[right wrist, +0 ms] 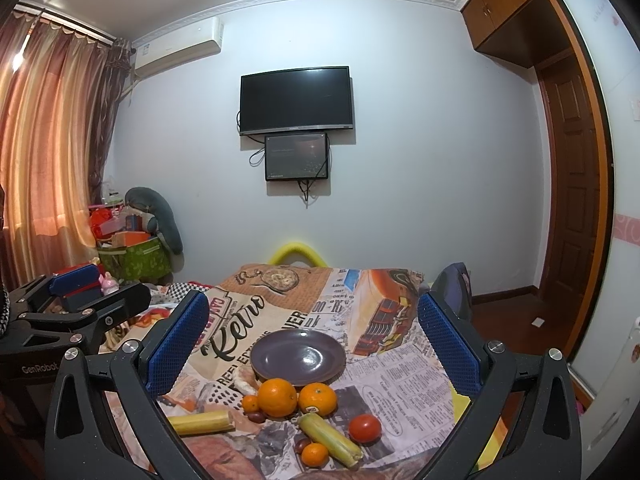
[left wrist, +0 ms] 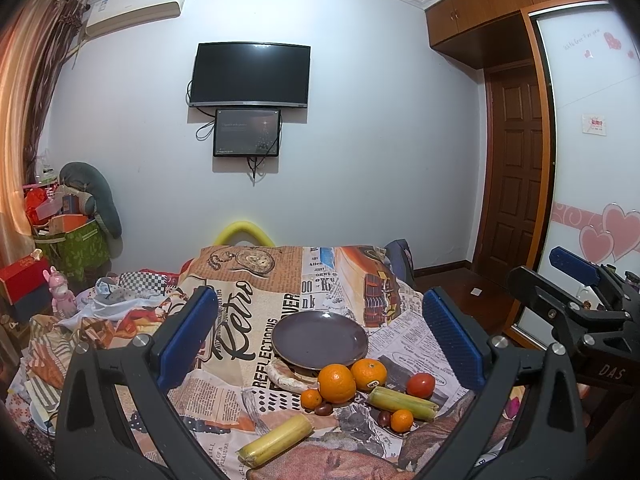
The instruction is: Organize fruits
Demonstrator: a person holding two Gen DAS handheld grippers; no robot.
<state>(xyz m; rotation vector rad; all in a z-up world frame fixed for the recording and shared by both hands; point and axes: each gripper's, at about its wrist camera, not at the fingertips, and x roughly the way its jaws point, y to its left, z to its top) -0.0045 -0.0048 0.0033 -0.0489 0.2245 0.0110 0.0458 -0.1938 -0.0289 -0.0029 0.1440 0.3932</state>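
An empty dark purple plate (left wrist: 319, 339) (right wrist: 298, 356) sits on the newspaper-print cloth. In front of it lie two large oranges (left wrist: 337, 383) (left wrist: 369, 374), two small oranges (left wrist: 311, 398) (left wrist: 401, 420), a red tomato (left wrist: 420, 385) (right wrist: 364, 428), two yellow-green cane pieces (left wrist: 275, 440) (left wrist: 402, 397) and dark dates (left wrist: 323, 409). My left gripper (left wrist: 320, 340) is open and empty, above and before the fruit. My right gripper (right wrist: 312, 344) is open and empty, likewise; it shows at the left view's right edge (left wrist: 576, 280).
The cloth-covered table (left wrist: 248, 280) ends at a far edge with a yellow foam arc (left wrist: 244, 232) behind it. A beige peel-like object (left wrist: 288, 376) lies left of the plate. Clutter and boxes (left wrist: 68, 248) stand at left; a dark chair back (right wrist: 452, 288) at right.
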